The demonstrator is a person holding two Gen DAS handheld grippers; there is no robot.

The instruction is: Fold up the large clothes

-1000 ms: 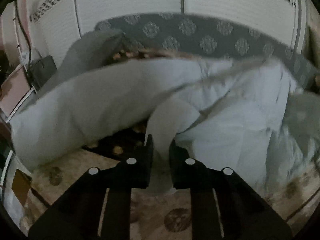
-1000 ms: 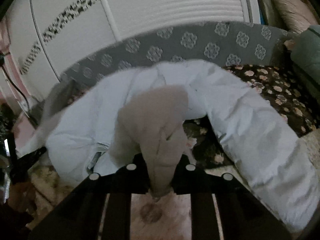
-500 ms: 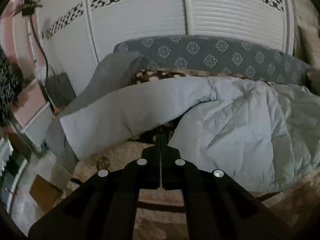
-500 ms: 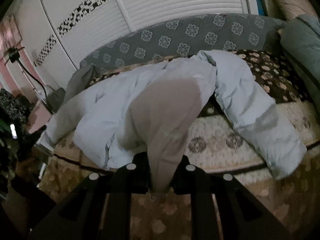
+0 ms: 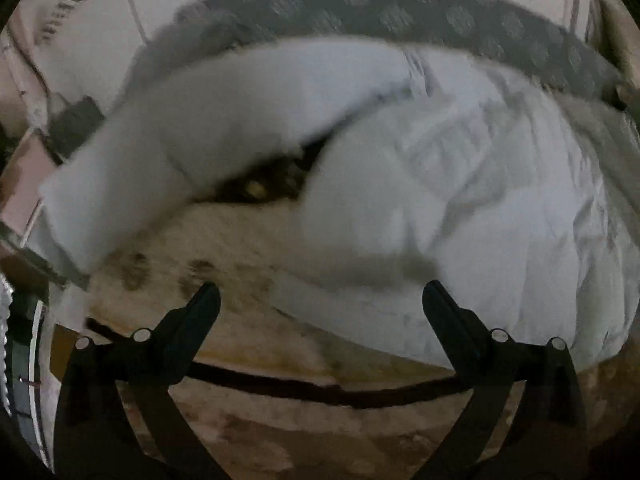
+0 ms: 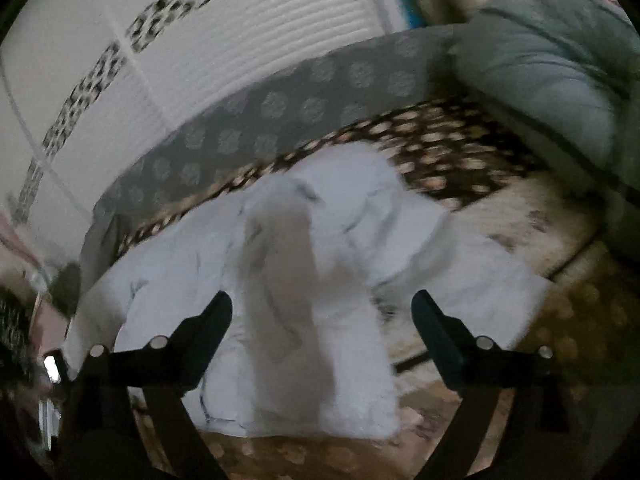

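Bedding in beige with brown medallions covers the bed point(image 5: 248, 240), where the pale blue padded coat point(image 5: 480, 216) lies crumpled. Grey patterned headboard point(image 6: 280, 108) and white slatted wardrobe doors point(image 6: 280, 32) stand far behind. Left tongs point(image 5: 320, 300) and right tongs point(image 6: 322, 312) are spreading wide, pinching nothing.

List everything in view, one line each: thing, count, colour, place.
Padded jacket: one, pale blue-grey, spread on the bed.
Bedspread: one, dark brown with pale spots, under the jacket.
Blanket: one, beige patterned, at the near bed edge.
Bolster: one, grey with medallions, along the wardrobe.
Wardrobe doors: white, slatted, behind the bed.
Pillow: one, grey-green, far right.
Left tongs: black, opening, nothing gripped.
Right tongs: black, opening, jacket fabric between them.
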